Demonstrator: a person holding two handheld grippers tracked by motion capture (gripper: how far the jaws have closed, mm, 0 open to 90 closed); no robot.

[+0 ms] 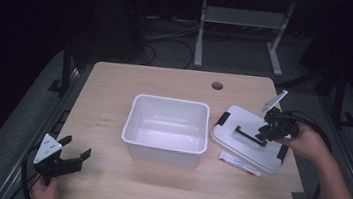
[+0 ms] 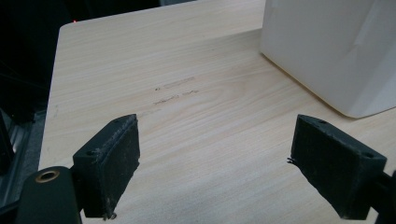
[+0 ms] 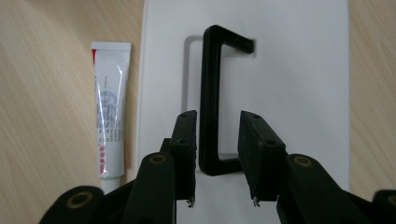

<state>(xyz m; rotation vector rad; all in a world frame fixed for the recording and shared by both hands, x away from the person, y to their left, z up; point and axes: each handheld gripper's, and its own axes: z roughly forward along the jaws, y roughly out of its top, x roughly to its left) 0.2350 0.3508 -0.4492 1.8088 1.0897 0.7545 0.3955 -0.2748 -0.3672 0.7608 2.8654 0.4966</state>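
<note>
The right claw [image 3: 218,156] straddles the lid's [image 1: 248,138] black handle [image 3: 212,93], jaws parted, not yet gripping — likely to lift it toward the box [image 1: 166,128]; left claw [image 1: 64,159] waits wide open over the bench [image 1: 115,92], a tube [image 1: 239,164] lies beside the lid

Showing pale matt wood grain on the table [image 1: 104,182]; looking smooth white plastic, the bin [image 1: 164,151] and lid [image 3: 299,84]; shining glossy, the tube [image 3: 110,112].

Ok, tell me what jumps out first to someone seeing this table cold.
The open white bin at the middle of the table draws the eye first. To its right lies the white lid, where the right tongs straddle its black handle, jaws not yet closed on it. A small tube lies along the lid's near edge, and the left tongs hang open at the near left corner.
</note>
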